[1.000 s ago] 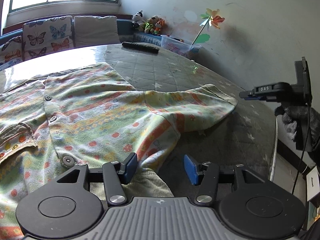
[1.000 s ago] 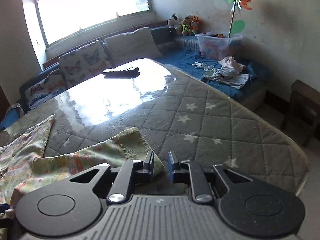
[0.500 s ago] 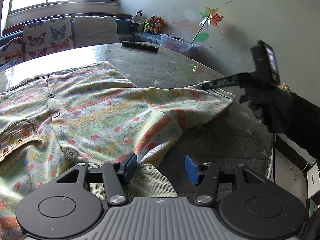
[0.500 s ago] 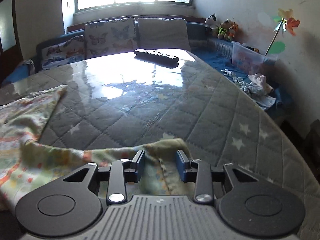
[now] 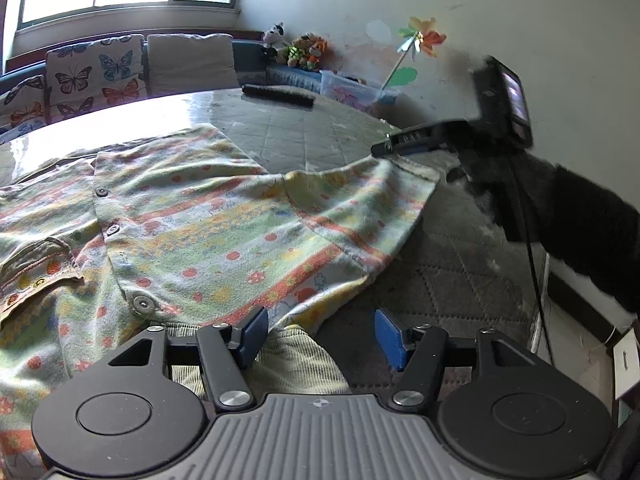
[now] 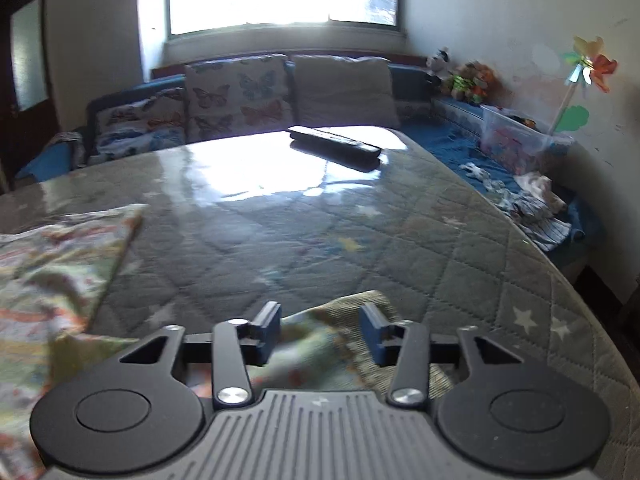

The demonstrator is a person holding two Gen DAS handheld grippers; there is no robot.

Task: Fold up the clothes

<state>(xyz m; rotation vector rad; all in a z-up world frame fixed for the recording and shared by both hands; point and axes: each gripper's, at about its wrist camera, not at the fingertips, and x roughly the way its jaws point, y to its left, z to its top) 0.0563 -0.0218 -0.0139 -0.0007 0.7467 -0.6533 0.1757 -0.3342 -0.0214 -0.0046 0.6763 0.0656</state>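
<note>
Lying spread on the grey quilted star-patterned tabletop (image 5: 440, 264): one pale green, orange-striped, flower-printed buttoned garment (image 5: 208, 224), body ahead of and left of the left gripper (image 5: 317, 335) fingers. Left gripper: blue-padded fingers wide apart, holding nothing; ribbed yellow-green hem (image 5: 296, 360) between and just below them. Right gripper (image 6: 320, 330): fingers well apart, printed sleeve cuff (image 6: 332, 328) lying between them, not pinched; the left view shows its tips at that cuff. Black remote control (image 6: 334, 145): far ahead of the right fingers
</note>
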